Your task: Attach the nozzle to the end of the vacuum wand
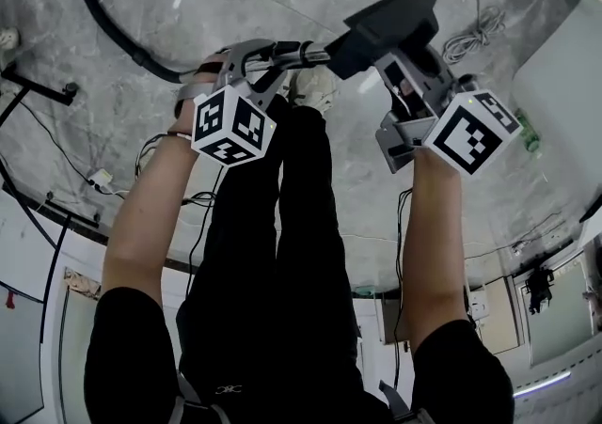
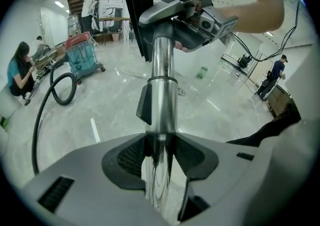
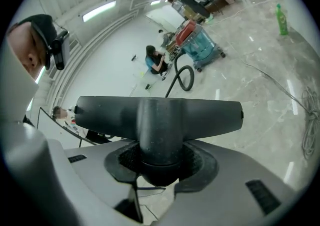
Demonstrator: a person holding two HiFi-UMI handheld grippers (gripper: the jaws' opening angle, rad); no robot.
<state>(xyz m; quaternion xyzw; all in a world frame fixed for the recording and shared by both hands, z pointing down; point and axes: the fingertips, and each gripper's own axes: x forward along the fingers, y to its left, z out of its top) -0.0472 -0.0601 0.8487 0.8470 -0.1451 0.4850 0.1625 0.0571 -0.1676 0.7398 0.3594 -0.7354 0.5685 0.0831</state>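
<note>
The join looks nearly made: at upper centre of the head view, the smooth chrome wand (image 1: 303, 55) meets the neck of the matte black, T-shaped plastic nozzle (image 1: 390, 18), though whether it is fully seated is unclear. The left gripper (image 2: 160, 152) clamps the wand, and the right gripper (image 3: 160, 162) clamps the nozzle's round neck.

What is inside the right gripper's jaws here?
The round neck of the black nozzle, clamped by the right gripper; the nozzle's wide head spans above. The neck's lower end is covered by the jaws.
</note>
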